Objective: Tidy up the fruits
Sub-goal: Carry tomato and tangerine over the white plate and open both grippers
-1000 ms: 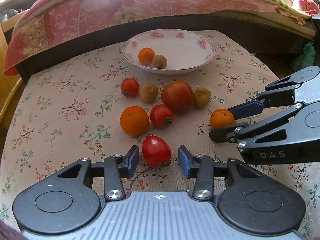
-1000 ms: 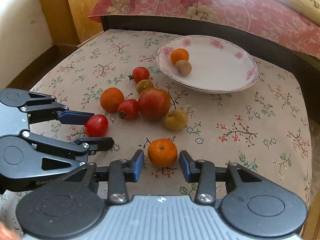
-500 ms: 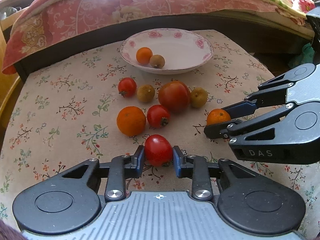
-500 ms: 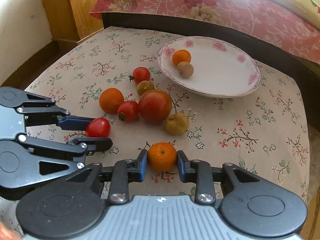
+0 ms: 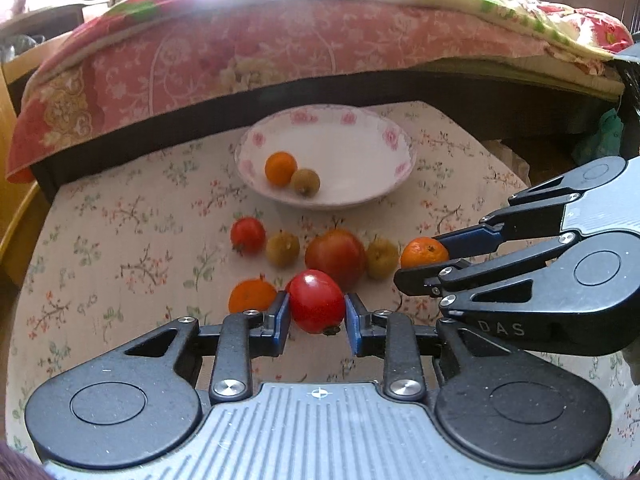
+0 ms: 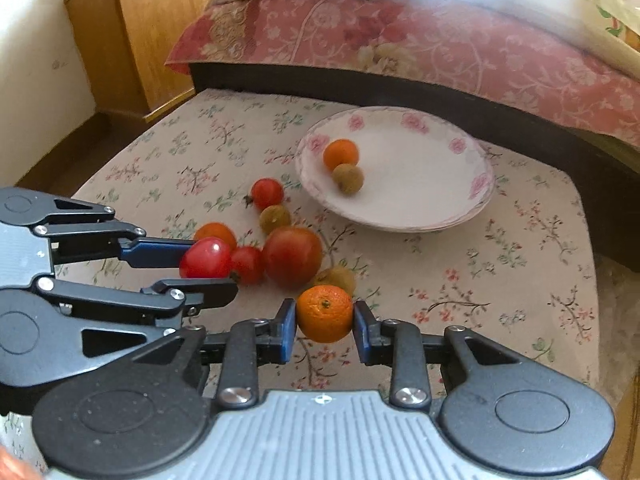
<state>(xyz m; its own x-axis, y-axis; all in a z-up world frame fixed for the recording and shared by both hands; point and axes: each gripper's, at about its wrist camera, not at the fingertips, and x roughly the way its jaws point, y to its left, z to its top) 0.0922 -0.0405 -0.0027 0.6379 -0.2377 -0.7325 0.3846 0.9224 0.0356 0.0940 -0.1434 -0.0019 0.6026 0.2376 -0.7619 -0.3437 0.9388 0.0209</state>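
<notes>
My left gripper (image 5: 317,318) is shut on a red tomato (image 5: 316,306) and holds it a little above the flowered cloth; the same gripper (image 6: 200,268) and red tomato (image 6: 206,258) appear at the left of the right wrist view. My right gripper (image 6: 325,326) is shut on a small orange (image 6: 325,313), seen from the side as the right gripper (image 5: 424,260) holding the small orange (image 5: 424,252). A white flowered plate (image 5: 396,168) at the back holds an orange (image 5: 281,167) and a brown fruit (image 5: 305,181).
On the cloth lie a large tomato (image 5: 335,257), a small tomato (image 5: 248,235), an orange (image 5: 252,295) and two yellow-brown fruits (image 5: 283,248). A bed with a pink quilt (image 5: 240,52) runs behind the table. A wooden cabinet (image 6: 132,28) stands at the far left.
Both grippers went from open around their fruit to shut on it. The left gripper has since lifted the tomato off the cloth, and the plate looks nearer.
</notes>
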